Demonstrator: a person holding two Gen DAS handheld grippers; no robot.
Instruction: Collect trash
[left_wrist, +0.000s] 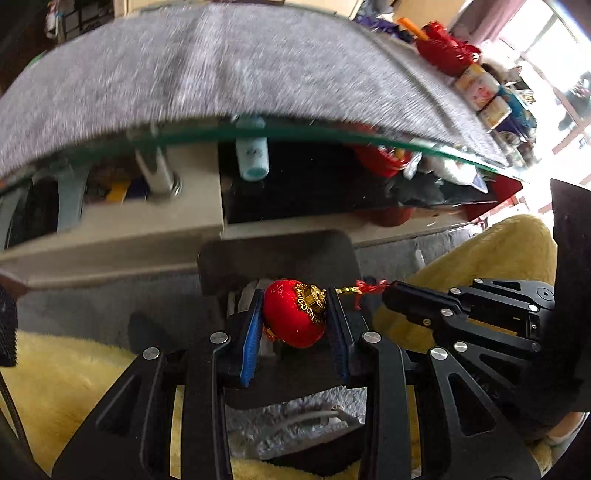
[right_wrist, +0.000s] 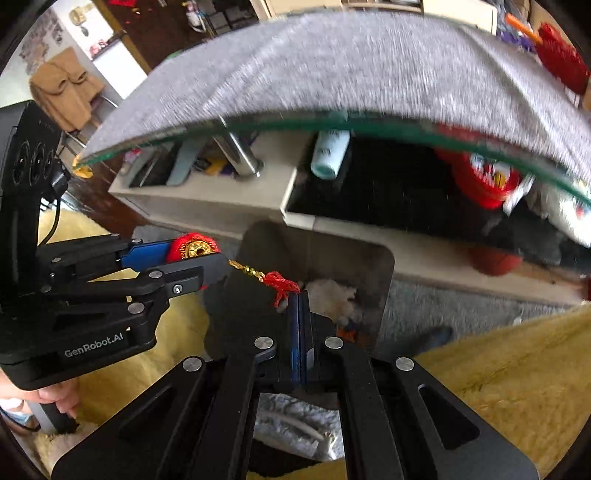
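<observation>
Left wrist view: a small red lantern ornament (left_wrist: 294, 313) with a gold cap is clamped between the blue pads of the left claw (left_wrist: 295, 325), pinched on both sides. A gold bead string and a red knotted cord (left_wrist: 369, 286) run out from the cap to the right, where the tip is pinched by the right claw (left_wrist: 391, 291), so the thing is stretched between the two. Right behind the ornament a dark, rounded bin (left_wrist: 273, 254) can be seen, with grey carpet and a fluffy yellow rug (left_wrist: 74, 373) lower down. Across the top, the bench (left_wrist: 221, 74) is seen: a glass top covered by a grey felt mat, all pretty blurred. Under it a pale shelf unit with a light blue bottle (left_wrist: 251, 155) is visible.

Right wrist view: the right claw (right_wrist: 300, 295) is shut tight, pads together, with the red cord (right_wrist: 282, 286) caught at the very tip. The left claw (right_wrist: 192, 254) is seen at the left, closed on the ornament (right_wrist: 192, 248), and a bit of a person's hand (right_wrist: 51, 398) is seen below it. The dark bin (right_wrist: 317, 258) is directly beyond the fingertips with some white fluffy stuff inside. A brown coat (right_wrist: 62, 92) is hung up in the room far left, and red packaging (right_wrist: 484, 177) is stuffed under the glass at right.
</observation>
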